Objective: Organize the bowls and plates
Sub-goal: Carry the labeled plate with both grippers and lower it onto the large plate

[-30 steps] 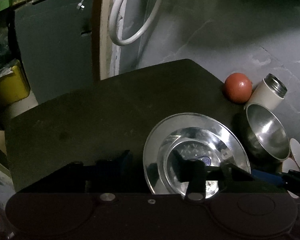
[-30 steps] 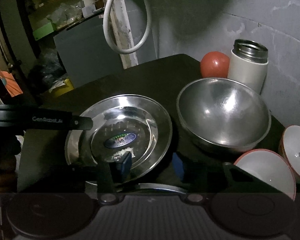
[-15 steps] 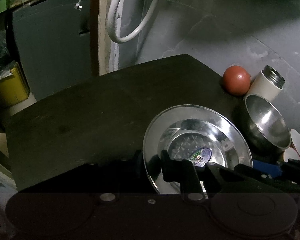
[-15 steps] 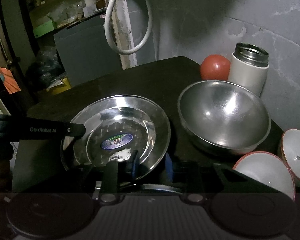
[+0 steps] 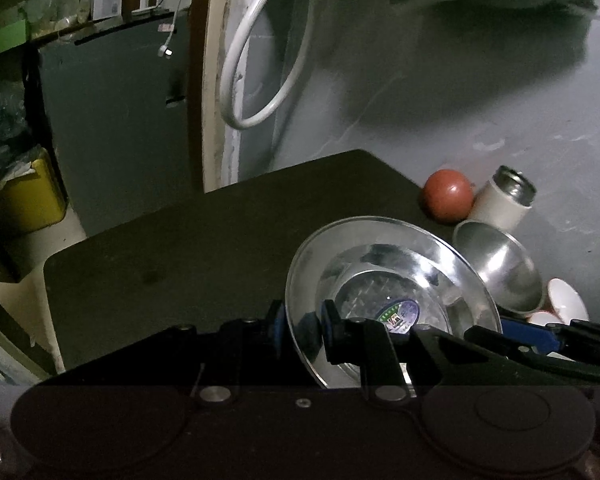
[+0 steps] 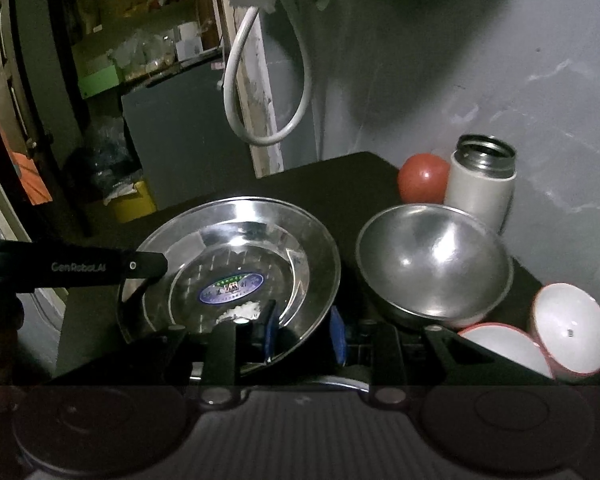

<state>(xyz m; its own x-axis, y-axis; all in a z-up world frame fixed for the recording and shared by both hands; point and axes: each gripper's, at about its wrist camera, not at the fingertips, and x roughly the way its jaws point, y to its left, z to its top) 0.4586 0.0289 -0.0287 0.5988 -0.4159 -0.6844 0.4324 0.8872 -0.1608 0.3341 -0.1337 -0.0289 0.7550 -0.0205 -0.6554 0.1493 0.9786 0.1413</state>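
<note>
A shiny steel plate (image 5: 392,276) with a blue sticker hangs tilted above the black table (image 5: 200,248). My left gripper (image 5: 302,326) is shut on its left rim. In the right wrist view the same plate (image 6: 236,256) has its near rim pinched by my right gripper (image 6: 302,332), also shut. The left gripper (image 6: 140,276) shows there as a black bar on the plate's left edge. A second steel rim (image 6: 336,381) peeks out under the right gripper. To the right a deep steel bowl (image 6: 432,264) stands upright, with two white red-rimmed bowls (image 6: 572,328) beside it.
A white flask (image 6: 480,188) with an open steel mouth and a red ball (image 6: 422,178) stand at the table's back right corner against the grey wall. A white hose loop (image 6: 268,80) hangs behind. A yellow bin (image 5: 24,200) sits on the floor to the left.
Both grippers closed onto the plate's rim, the left from wide open. The plate has since risen and tilted off the table.
</note>
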